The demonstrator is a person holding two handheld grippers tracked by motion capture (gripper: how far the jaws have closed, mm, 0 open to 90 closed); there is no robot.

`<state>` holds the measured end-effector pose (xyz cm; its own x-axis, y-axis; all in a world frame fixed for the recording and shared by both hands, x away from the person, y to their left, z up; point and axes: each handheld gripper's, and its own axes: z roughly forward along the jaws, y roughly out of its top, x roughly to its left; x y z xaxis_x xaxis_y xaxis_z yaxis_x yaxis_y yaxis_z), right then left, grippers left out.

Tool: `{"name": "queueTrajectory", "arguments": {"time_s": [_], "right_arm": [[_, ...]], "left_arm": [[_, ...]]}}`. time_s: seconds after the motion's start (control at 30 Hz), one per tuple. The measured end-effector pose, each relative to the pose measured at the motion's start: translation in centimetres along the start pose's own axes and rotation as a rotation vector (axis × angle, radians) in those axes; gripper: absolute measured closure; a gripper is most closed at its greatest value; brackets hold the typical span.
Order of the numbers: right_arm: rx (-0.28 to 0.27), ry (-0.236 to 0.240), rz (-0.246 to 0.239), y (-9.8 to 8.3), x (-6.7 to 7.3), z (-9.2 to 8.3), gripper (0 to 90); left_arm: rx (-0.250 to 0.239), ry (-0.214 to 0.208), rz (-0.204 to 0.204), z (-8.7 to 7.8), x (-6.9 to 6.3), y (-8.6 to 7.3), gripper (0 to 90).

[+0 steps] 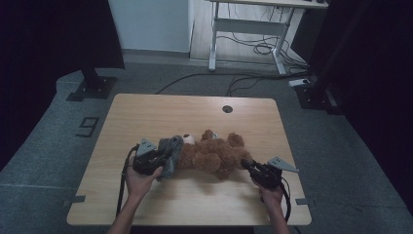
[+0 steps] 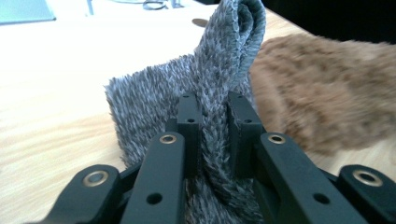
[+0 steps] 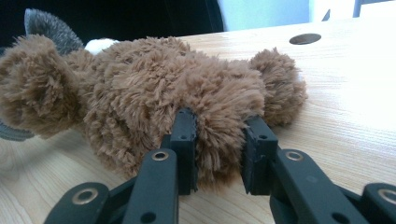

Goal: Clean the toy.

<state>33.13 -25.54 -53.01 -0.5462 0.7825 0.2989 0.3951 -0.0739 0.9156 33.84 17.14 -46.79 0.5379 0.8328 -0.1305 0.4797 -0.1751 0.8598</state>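
Left tongs (image 2: 214,121) clamped on grey knitted garment (image 2: 159,100), right tongs (image 3: 219,140) clamped on brown teddy bear's (image 3: 154,84) leg, both on worktop (image 1: 146,112).

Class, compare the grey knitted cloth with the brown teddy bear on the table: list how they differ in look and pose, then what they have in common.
Colour: the knitted cloth is speckled grey; the teddy bear is brown.
Shape: the cloth is thin and folded; the bear is thick and stuffed.
Pose: part of the cloth stands up in a fold; the bear lies flat on the table.
Shared: both are soft and fuzzy, and each is pinched by a hand-held gripper, the cloth by the left hand-held gripper, the bear by the right hand-held gripper.
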Motion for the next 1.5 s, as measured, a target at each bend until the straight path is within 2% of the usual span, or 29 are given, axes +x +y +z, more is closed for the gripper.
{"name": "queueTrajectory", "arguments": {"time_s": [0.1,0.17,0.3,0.37,0.47,0.53,0.6,0.73,0.9,1.03,1.1,1.2,1.27,1.37,1.43,1.5], "right_arm": [[0.000,0.000,0.000,0.0,0.0,0.0,70.4],[0.002,0.001,-0.001,0.0,-0.1,0.0,70.3],[0.001,0.012,0.003,0.0,-0.2,0.0,70.1],[0.001,0.013,0.006,0.0,-0.3,0.0,70.1],[0.000,0.011,0.005,0.0,-0.3,0.0,70.0],[-0.001,0.011,0.005,0.0,-0.3,0.0,70.0],[-0.001,0.010,0.006,0.0,-0.3,0.0,70.0],[-0.001,0.011,0.005,0.0,-0.3,0.0,70.0],[-0.003,0.013,0.007,0.0,-0.3,0.0,69.9],[-0.002,0.013,0.005,0.0,-0.3,0.0,69.8],[-0.002,0.014,0.006,0.0,-0.3,0.0,69.8],[-0.001,0.018,0.005,0.0,-0.4,0.0,69.8],[0.000,0.026,0.003,0.0,-0.4,-0.1,69.8],[0.001,0.044,0.008,0.0,-0.6,-0.1,69.8],[0.002,0.049,0.015,0.0,-0.7,-0.1,69.9],[0.003,0.050,0.015,-0.1,-0.7,-0.1,69.9]], "left_arm": [[0.023,0.046,-0.006,-0.3,1.2,-0.8,77.2],[0.041,0.063,-0.020,-0.3,1.9,-1.5,77.2],[0.054,0.071,-0.043,-0.5,2.8,-2.5,77.2],[0.041,0.074,-0.041,-0.9,2.7,-2.4,77.2],[-0.002,0.065,-0.030,-1.9,2.1,-1.3,77.2],[-0.034,0.054,-0.006,-2.5,1.0,-0.2,77.2],[-0.052,0.038,0.041,-2.7,-0.7,1.2,77.2],[-0.058,-0.002,0.105,-1.9,-3.4,3.3,77.1],[-0.050,-0.075,0.148,0.7,-7.2,5.9,77.0],[-0.021,-0.126,0.186,3.1,-10.2,6.4,76.7],[0.014,-0.133,0.194,4.7,-11.0,6.1,76.6],[0.061,-0.129,0.185,6.6,-10.9,5.0,76.7],[0.076,-0.118,0.170,7.0,-10.2,4.1,77.0],[0.062,-0.122,0.124,6.5,-8.8,3.2,77.1],[0.060,-0.097,0.122,5.8,-7.9,2.8,77.0],[0.055,-0.090,0.108,5.2,-7.1,2.6,77.0]]}}
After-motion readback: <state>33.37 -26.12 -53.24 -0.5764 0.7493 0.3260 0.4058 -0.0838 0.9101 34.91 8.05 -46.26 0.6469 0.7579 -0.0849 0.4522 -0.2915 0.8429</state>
